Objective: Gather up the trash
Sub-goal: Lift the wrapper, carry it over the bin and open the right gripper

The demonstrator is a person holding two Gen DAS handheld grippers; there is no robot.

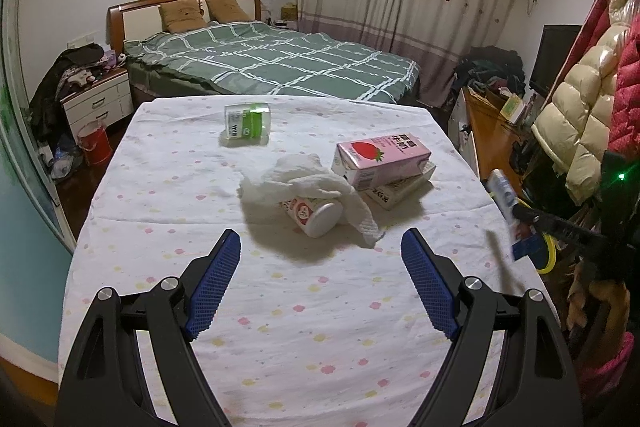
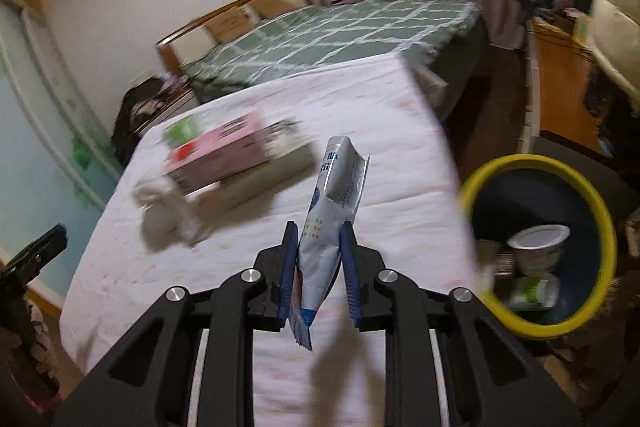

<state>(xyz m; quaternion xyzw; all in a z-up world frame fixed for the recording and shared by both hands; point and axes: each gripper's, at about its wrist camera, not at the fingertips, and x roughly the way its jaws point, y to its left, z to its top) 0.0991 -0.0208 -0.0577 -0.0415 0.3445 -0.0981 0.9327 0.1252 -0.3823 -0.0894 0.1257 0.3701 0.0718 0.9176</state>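
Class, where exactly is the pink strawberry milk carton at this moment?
In the left wrist view the pink carton lies on its side, right of centre on the table, atop a flat box, beside the crumpled tissue.

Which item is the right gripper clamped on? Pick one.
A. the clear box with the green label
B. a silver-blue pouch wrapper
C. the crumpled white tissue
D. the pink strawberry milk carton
B: in the right wrist view the right gripper has both pads pressed on the silver-blue pouch wrapper.

Glossy foil pouch (image 2: pixel 334 211); matt printed cotton tablecloth (image 1: pixel 280 307); crumpled paper tissue (image 1: pixel 296 183); textured blue rubbery pads (image 1: pixel 214 287).
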